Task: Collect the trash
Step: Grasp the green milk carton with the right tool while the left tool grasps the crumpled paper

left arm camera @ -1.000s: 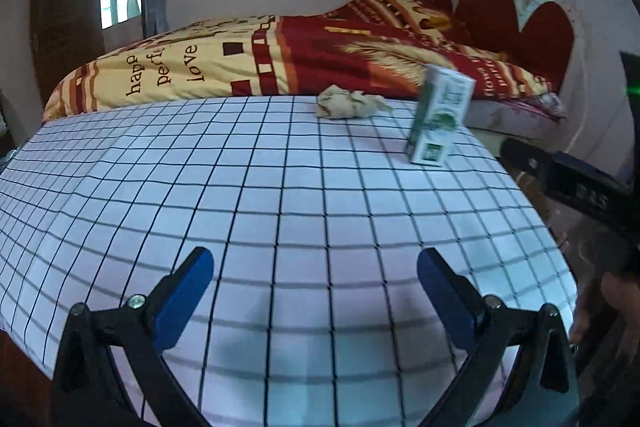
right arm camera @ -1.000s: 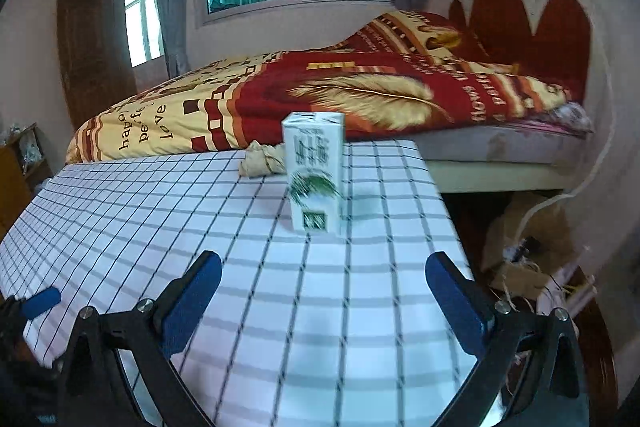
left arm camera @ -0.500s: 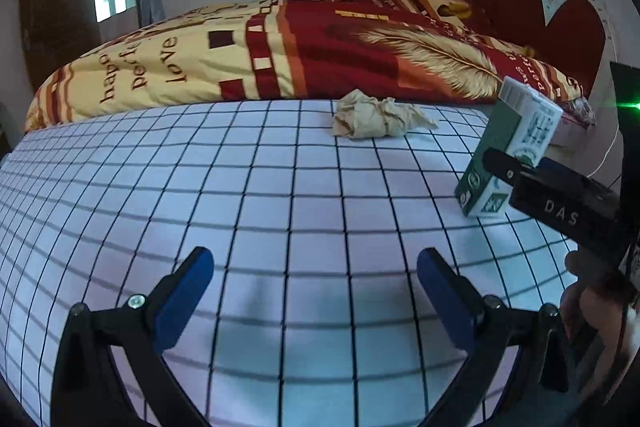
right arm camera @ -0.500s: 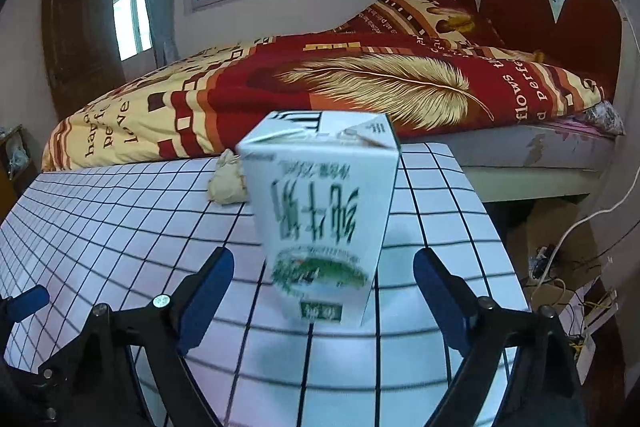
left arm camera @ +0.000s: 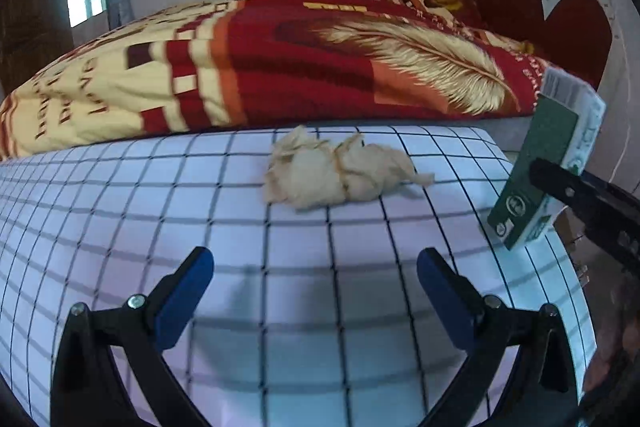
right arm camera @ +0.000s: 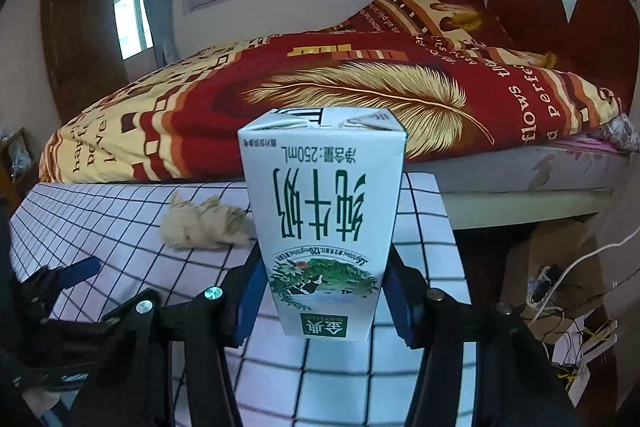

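Now right gripper [right arm camera: 324,301], just closing, clamps milk carton [right arm camera: 324,219] near table edge [right arm camera: 448,227]; left gripper [left arm camera: 314,289] gapes.

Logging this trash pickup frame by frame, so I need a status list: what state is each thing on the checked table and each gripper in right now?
Milk carton: print upside down, between the right gripper's pads, which press its sides.
Crumpled paper: lying loose on the checked table, untouched.
Right gripper: jaws just closing, now clamped on the carton.
Left gripper: open, empty, facing the paper.
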